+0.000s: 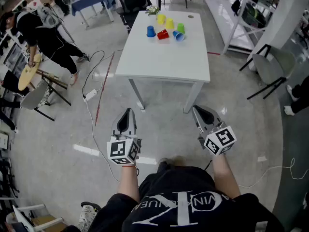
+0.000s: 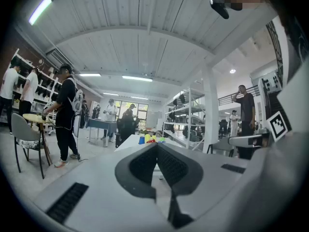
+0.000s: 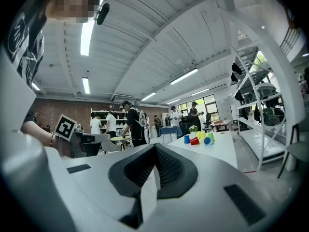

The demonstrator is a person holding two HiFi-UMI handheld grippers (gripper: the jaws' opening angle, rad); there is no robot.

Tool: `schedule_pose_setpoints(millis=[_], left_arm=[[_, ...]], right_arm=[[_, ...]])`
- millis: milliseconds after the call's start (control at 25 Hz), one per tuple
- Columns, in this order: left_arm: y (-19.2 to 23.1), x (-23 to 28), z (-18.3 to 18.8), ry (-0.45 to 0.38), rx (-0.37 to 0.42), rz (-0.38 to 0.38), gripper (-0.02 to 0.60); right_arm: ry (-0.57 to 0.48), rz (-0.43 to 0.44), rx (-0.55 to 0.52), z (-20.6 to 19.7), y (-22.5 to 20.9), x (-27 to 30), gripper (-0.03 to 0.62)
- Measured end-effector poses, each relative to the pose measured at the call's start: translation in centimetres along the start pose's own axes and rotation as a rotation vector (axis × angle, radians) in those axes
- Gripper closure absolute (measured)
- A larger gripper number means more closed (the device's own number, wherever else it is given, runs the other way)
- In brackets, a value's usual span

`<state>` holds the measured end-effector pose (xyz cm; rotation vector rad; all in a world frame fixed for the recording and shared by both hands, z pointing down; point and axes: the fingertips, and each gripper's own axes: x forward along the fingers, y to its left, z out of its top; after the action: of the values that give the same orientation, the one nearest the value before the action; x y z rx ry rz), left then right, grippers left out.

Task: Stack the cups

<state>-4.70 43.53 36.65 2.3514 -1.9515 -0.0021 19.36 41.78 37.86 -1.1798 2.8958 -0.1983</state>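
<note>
Several plastic cups cluster at the far end of a white table [image 1: 164, 57]: two yellow cups [image 1: 164, 21], a green one [image 1: 180, 28], an upside-down blue one [image 1: 151, 31], a red one [image 1: 163, 34] on its side and a blue one [image 1: 178, 36] on its side. Both grippers are held level over the floor, well short of the table's near edge. My left gripper [image 1: 128, 111] is shut and holds nothing. My right gripper [image 1: 197, 108] is likewise shut and holds nothing. In the gripper views the cups [image 2: 147, 139] [image 3: 198, 138] show small and far ahead, beyond the meeting jaw tips [image 2: 157, 145] [image 3: 155, 147].
A small plant [image 1: 153, 9] stands at the table's far edge. A cable and power strip [image 1: 90, 95] lie on the floor to the left, near a person [image 1: 46, 37] and a chair [image 1: 36, 98]. White shelving [image 1: 241, 8] and another chair [image 1: 270, 66] stand to the right.
</note>
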Motion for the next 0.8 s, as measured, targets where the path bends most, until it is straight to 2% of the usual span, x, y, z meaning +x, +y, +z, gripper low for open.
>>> schedule_pose_setpoints(millis=[520, 600, 680, 800], left_arm=[[0.0, 1.0, -0.1, 0.003, 0.006, 0.007, 0.578], [0.0, 1.3, 0.1, -0.001, -0.004, 0.015, 0.578], [-0.2, 1.8, 0.2, -0.006, -0.014, 0.022, 0.578], [-0.5, 2.3, 0.4, -0.014, -0.013, 0.028, 0.578]], right_arm=[[0.02, -0.005, -0.015, -0.3, -0.9, 0.9, 0.582], [0.037, 0.006, 0.0, -0.6, -1.3, 1.3, 0.505], [0.037, 0.022, 0.026, -0.7, -1.8, 1.5, 0.394], [0.022, 0.024, 0.029, -0.4, -2.6, 1.5, 0.372]])
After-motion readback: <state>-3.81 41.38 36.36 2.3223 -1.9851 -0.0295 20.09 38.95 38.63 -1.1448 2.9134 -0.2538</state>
